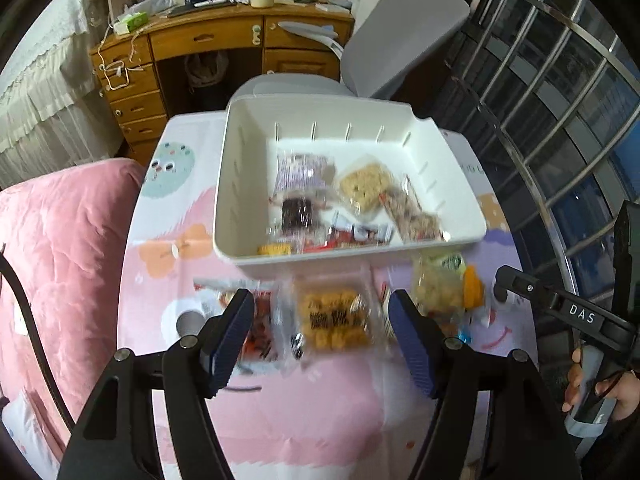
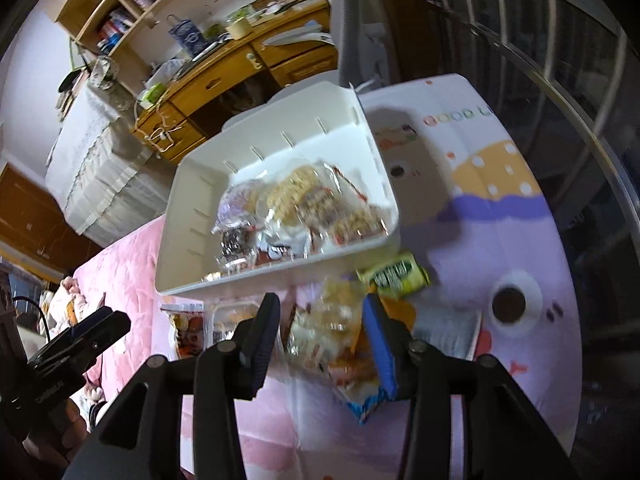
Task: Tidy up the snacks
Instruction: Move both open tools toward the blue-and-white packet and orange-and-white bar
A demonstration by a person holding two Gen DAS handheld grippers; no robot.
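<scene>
A white bin (image 1: 348,258) stands on the cartoon-print tablecloth (image 1: 304,408) and holds several wrapped snacks. In front of it lies a clear packet of yellow-orange snacks (image 1: 334,320), flat on the cloth. My left gripper (image 1: 322,304) hangs open over it, one finger on each side, and its pads do not press it. A red-printed packet (image 1: 260,330) lies beside the left finger. In the right wrist view my right gripper (image 2: 320,308) stands open around a clear packet of pale snacks (image 2: 320,330) lying just before the bin (image 2: 188,216). A yellow-green packet (image 2: 396,276) lies beyond it.
Pink bedding (image 1: 60,248) borders the table on the left. A grey office chair (image 1: 384,52) and a cluttered wooden desk (image 1: 208,40) stand behind the bin. A metal window grille (image 1: 560,100) runs along the right. A hand (image 1: 580,384) holds the right gripper's handle.
</scene>
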